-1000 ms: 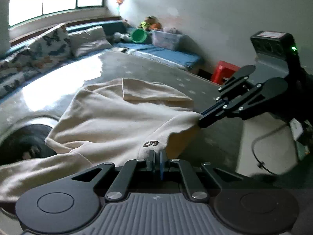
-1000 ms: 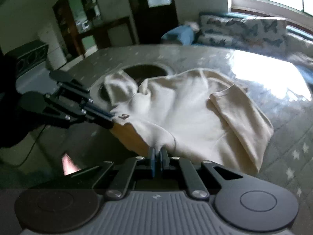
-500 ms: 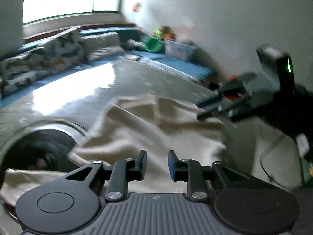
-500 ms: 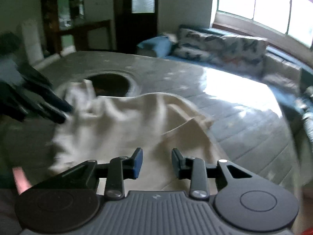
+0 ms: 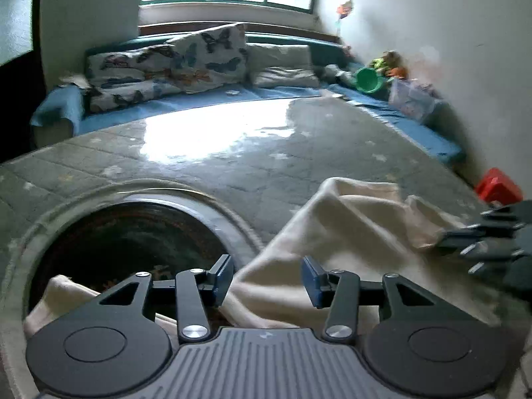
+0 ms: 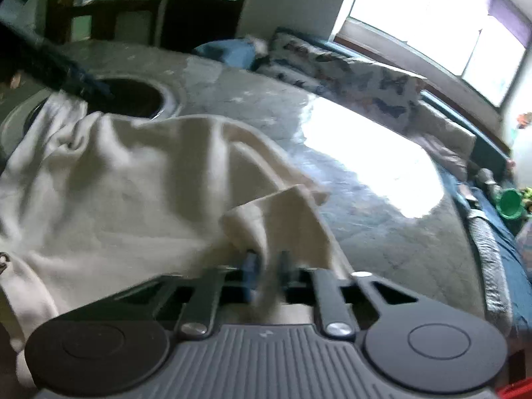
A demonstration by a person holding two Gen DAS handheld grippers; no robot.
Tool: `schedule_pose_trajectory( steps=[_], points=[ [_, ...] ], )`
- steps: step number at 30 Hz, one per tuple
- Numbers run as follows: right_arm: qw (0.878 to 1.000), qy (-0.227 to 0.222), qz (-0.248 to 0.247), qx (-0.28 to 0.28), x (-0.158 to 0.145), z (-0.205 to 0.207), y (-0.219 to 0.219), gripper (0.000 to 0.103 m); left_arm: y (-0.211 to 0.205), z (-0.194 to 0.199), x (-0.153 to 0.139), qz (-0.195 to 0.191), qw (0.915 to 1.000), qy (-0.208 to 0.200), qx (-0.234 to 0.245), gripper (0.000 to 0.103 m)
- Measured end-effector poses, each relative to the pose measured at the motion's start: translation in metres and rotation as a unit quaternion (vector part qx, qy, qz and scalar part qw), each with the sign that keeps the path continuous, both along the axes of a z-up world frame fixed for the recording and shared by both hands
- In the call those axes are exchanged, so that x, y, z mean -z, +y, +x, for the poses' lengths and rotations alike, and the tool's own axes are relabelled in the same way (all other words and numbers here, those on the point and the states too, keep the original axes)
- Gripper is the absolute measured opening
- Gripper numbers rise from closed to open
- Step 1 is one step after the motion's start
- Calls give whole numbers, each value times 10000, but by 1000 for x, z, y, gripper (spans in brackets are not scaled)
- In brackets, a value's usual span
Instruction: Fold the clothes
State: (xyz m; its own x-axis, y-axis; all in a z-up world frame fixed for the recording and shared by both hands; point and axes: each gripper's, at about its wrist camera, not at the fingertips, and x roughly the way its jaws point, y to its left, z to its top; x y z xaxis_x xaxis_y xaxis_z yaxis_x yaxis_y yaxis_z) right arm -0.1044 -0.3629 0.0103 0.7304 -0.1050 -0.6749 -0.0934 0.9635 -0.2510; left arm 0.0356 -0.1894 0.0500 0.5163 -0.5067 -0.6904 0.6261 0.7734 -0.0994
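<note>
A cream sweatshirt (image 5: pixel 349 226) lies rumpled on the grey star-patterned table (image 5: pixel 232 166). One sleeve (image 5: pixel 56 296) droops into the round hole (image 5: pixel 133 232). My left gripper (image 5: pixel 266 272) hovers over the sweatshirt's left edge beside the hole. Its jaws are opening, the cloth lies under the gap, and the pads (image 5: pixel 222 276) do not press it. My right gripper (image 6: pixel 266 266) is shut on a raised fold of the sweatshirt (image 6: pixel 133 183) at its right side, blurred by motion. In the left wrist view the right gripper (image 5: pixel 465 242) shows at the right edge, on the cloth.
A blue bench with butterfly cushions (image 5: pixel 206 56) runs along the window wall behind the table. A green bucket (image 5: pixel 369 79) and a clear bin (image 5: pixel 412 99) sit on it at the right. A red stool (image 5: pixel 495 186) stands past the table's right edge.
Both grippers let go of the hem they held together. The left one swung left towards the hole and opened wider. The right one opened, moved right, then shut on a fold.
</note>
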Motion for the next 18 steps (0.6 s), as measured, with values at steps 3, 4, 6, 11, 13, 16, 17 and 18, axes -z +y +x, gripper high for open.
schedule_pose_trajectory(
  steps=[3, 4, 6, 11, 13, 16, 17, 18],
  points=[
    [9990, -227, 75, 377, -12, -13, -21, 3, 3, 5, 5, -18, 9999, 97, -60, 51],
    [9982, -289, 89, 515, -16, -18, -28, 3, 4, 6, 6, -25, 9999, 110, -80, 51],
    [9956, -332, 83, 874, -23, -29, -46, 3, 6, 7, 7, -23, 9999, 119, -113, 52],
    [9837, -189, 124, 1782, -27, -46, -90, 14, 6, 8, 7, -30, 9998, 129, -123, 58],
    [9802, -168, 184, 1963, -28, -50, -100, 21, 4, 8, 7, -11, 9998, 136, -118, 58],
    [9800, -385, 261, 1934, -34, -49, -100, 21, 2, 10, 9, -6, 9998, 169, -110, 58],
    [9810, -414, 463, 1837, -34, -43, -100, 21, 1, 10, 10, -5, 9998, 181, -99, 57],
    [9816, -430, 723, 1717, -35, -37, -100, 21, 0, 11, 11, -17, 9998, 194, -65, 56]
  ],
)
